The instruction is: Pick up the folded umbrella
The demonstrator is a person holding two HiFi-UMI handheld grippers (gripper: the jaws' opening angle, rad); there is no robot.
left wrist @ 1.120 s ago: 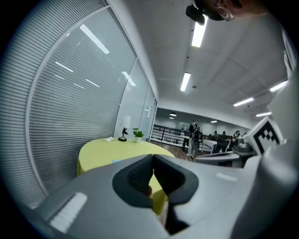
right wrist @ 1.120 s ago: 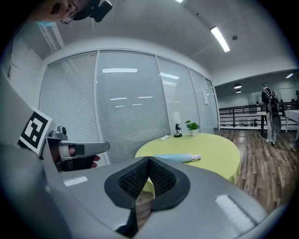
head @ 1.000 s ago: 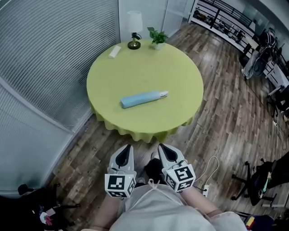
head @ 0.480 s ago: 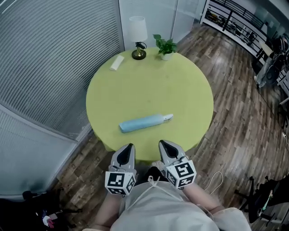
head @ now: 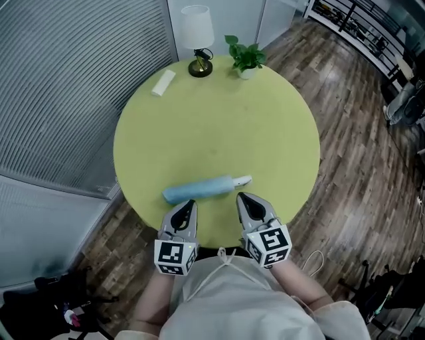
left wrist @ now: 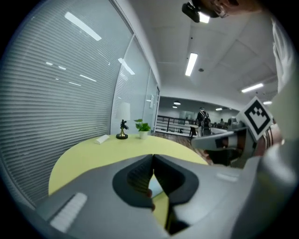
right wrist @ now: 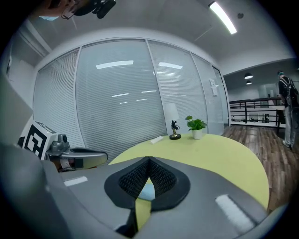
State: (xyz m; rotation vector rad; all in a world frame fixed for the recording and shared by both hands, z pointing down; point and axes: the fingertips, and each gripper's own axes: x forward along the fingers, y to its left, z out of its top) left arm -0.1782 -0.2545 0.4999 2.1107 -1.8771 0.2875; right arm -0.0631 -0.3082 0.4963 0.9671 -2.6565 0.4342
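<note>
Folded umbrella (head: 202, 188) lies by the table's (head: 219, 119) near edge, just past the 2 grippers, nothing blocking it. Left gripper (head: 188, 203) and right gripper (head: 243, 197) are both pressed together, empty. Lamp (head: 196, 30), plant (head: 246, 56) and a small white thing (head: 163, 82) I can't identify sit at the far edge.

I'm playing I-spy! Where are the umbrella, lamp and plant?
light blue folded umbrella (head: 199, 188): head view, its middle
white-shaded table lamp (head: 197, 18): head view, shade
small green potted plant (head: 244, 56): head view, leaves

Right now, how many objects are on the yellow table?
4: folded umbrella by the near edge; lamp, potted plant and small white object along the far edge. None seems hidden.
</note>
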